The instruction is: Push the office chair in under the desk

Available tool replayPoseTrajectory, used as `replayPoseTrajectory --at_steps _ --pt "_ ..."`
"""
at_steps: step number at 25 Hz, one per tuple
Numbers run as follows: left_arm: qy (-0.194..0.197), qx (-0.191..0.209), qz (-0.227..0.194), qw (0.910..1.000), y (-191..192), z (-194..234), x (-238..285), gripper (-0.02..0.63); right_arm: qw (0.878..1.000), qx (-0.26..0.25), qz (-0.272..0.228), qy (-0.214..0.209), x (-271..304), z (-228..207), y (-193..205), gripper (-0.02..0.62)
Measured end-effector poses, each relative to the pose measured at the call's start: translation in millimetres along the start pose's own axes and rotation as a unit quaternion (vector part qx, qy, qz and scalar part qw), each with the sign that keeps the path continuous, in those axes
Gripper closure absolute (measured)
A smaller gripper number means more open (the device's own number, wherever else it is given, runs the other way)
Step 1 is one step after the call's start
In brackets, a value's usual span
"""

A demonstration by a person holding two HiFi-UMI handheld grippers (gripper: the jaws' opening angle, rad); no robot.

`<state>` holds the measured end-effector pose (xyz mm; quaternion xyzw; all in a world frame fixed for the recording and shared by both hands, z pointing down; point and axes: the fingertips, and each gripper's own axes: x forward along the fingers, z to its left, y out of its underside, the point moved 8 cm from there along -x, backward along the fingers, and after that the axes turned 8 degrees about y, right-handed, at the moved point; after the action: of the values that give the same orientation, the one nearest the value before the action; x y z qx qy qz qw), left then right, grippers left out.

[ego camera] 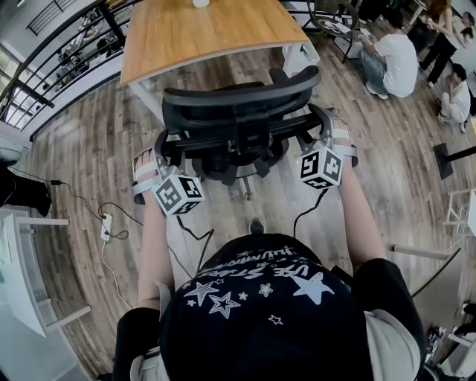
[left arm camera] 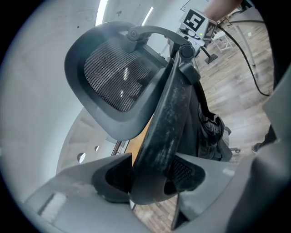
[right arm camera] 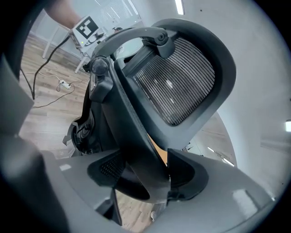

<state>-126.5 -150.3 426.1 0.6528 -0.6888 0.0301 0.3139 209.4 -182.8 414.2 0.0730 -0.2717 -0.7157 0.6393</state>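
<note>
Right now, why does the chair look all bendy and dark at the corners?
Left gripper view: the wide lens bends the chair and darkens the corners; the jaws look soft. Right gripper view: same bending, plus ceiling light glare. Head view: sharper, floor planks curve.

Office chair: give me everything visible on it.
The office chair is black plastic, with a mesh headrest on a curved bracket. It stands upright on the wood floor, facing the wooden desk, its back short of the desk edge. The left tongs and right tongs clamp its back frame's two sides.
</note>
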Motion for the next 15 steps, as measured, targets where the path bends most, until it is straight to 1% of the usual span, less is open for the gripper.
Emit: replayPoseTrajectory --at_steps 6,11,15 --pt "-0.005 -0.007 0.008 0.9999 -2 37 44 0.360 1.000 -0.003 -0.008 -0.009 58 -21 -11 0.308" --pt "-0.003 -0.004 0.004 1.0000 -2 45 65 0.360 1.000 -0.008 -0.023 -0.013 84 -25 -9 0.309" --pt "-0.004 -0.003 0.003 1.0000 4 50 83 0.360 1.000 -0.013 -0.013 -0.016 102 -22 -12 0.310"
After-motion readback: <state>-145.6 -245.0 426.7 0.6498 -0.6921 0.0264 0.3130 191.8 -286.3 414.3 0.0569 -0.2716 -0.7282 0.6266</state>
